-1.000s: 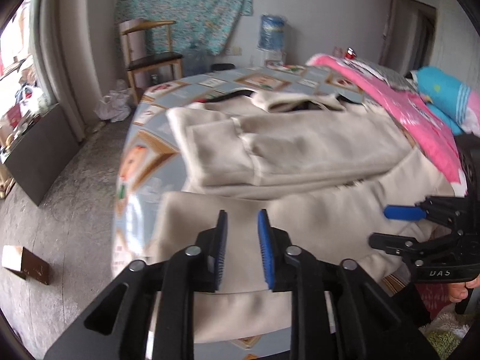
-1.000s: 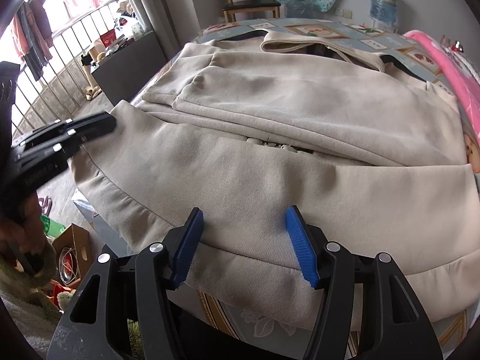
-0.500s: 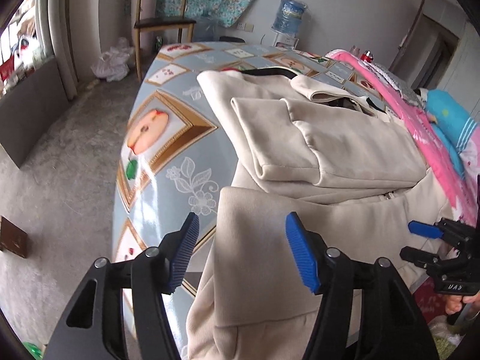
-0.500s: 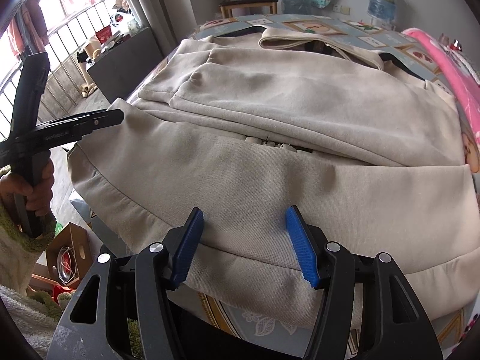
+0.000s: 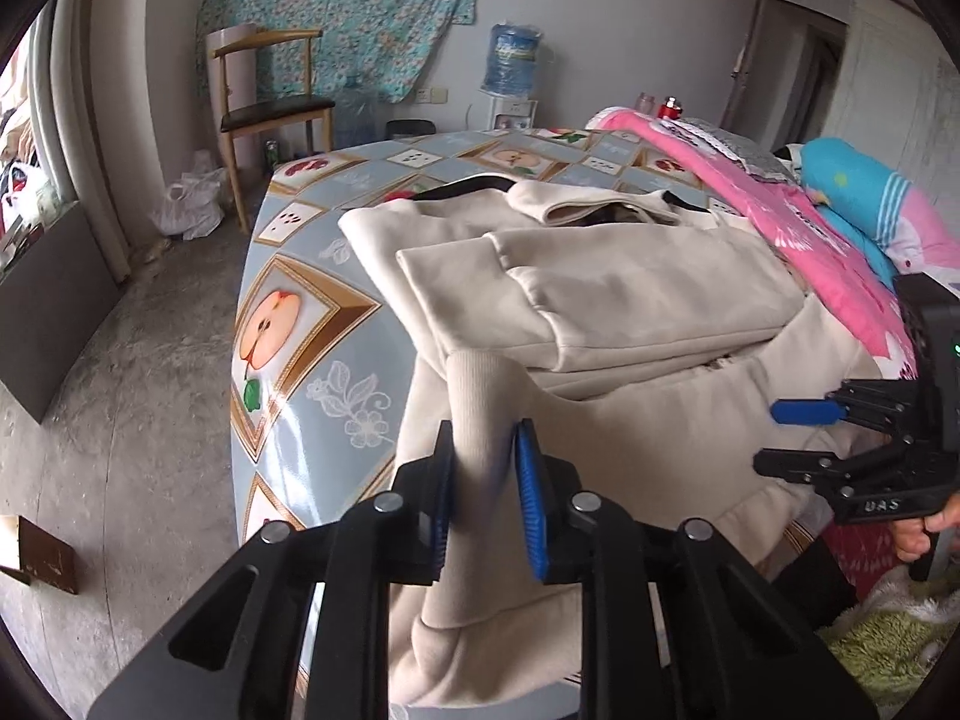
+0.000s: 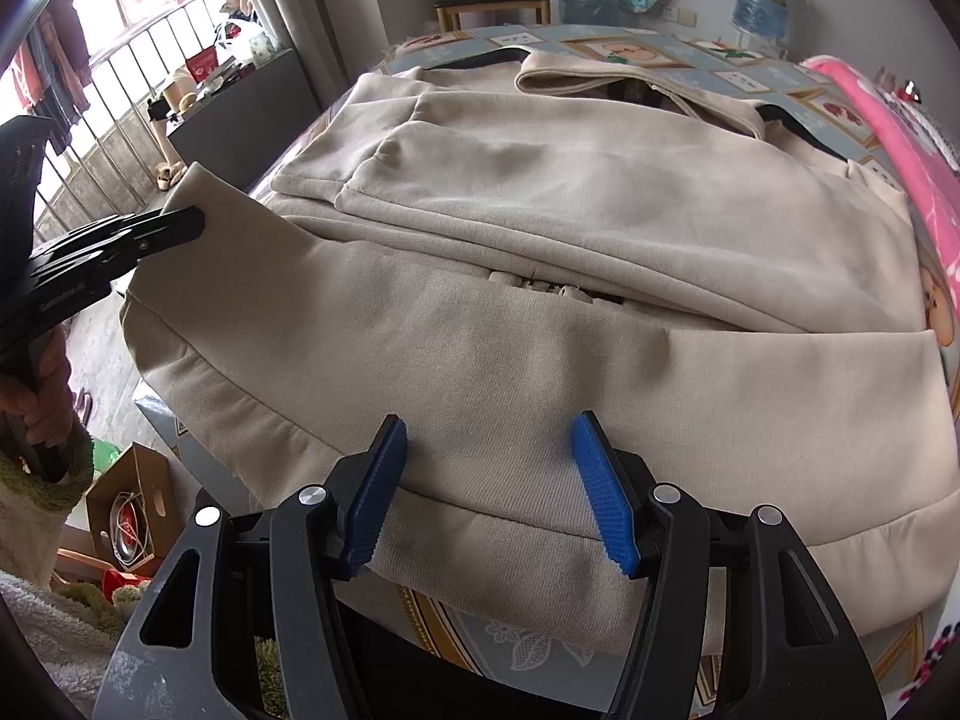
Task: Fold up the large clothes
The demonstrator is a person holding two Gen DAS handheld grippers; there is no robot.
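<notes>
Beige hooded jacket (image 6: 540, 228) lies spread on the tabletop (image 5: 312, 324), collar end away from you, hem hanging over the near edge. Sleeves already folded in across the chest; side panels look tucked too, though the far side is hard to read through the fisheye. That much appears done.

Your left hand-held gripper (image 5: 483, 480) is clamped on the left hem corner (image 5: 480, 396), which stands lifted off the surface in a ridge. Your right hand-held gripper (image 6: 489, 480) hovers over the hem band (image 6: 516, 534) near the middle, jaws spread, gripping nothing.

What's left, by my reading: the right side needs its own pinch on the hem, then the bottom half goes up and over toward the collar (image 6: 600, 75). One more halving may follow, given the bulk.
</notes>
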